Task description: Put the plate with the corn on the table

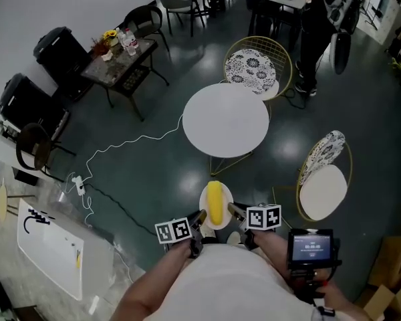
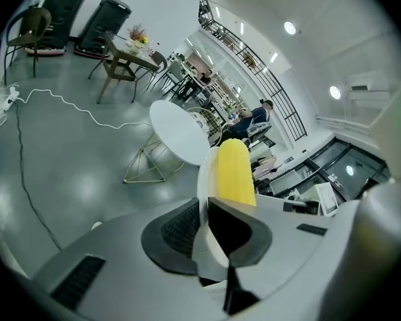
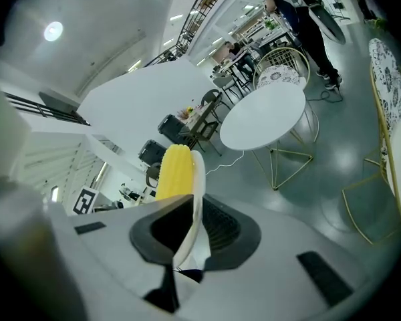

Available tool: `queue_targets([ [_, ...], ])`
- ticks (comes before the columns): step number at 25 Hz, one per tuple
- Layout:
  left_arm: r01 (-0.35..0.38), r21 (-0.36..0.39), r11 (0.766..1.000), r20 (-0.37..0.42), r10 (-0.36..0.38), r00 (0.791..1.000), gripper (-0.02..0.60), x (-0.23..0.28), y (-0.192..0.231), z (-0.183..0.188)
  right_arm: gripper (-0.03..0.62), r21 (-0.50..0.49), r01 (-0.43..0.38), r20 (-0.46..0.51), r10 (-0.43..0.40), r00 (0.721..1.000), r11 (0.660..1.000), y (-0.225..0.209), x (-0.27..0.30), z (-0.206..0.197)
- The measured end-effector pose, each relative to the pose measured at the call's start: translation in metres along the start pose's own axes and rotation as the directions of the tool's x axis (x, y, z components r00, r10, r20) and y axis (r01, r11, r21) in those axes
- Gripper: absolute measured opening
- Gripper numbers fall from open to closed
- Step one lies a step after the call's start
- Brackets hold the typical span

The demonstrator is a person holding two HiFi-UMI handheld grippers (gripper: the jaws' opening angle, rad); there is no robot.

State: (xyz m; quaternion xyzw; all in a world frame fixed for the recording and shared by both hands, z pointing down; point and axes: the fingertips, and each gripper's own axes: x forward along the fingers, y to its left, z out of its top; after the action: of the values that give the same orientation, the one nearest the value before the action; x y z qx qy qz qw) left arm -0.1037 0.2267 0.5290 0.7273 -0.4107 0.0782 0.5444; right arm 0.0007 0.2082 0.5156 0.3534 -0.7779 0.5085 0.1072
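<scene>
The left gripper and right gripper each have their jaws pinched onto opposite edges of the plate, which hangs in the air close to the person's body with the corn lying along it. The table stands ahead, well apart. To do this well, I'd keep both grips level so the corn can't roll, carry the plate over the round white top, lower it flat, then let go. The floor is dark and glossy, with a white cable trailing left of the table and chairs behind and right of it
</scene>
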Motion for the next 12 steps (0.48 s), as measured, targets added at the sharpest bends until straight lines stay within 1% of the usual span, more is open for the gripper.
queue_targets([
  [12,-0.018,0.036,0.999,0.025,0.017,1.000,0.043,-0.008,-0.019,-0.018,0.052,-0.008,-0.026,0.002,0.026,1.000,1.000,0.001,-0.023,-0.011],
])
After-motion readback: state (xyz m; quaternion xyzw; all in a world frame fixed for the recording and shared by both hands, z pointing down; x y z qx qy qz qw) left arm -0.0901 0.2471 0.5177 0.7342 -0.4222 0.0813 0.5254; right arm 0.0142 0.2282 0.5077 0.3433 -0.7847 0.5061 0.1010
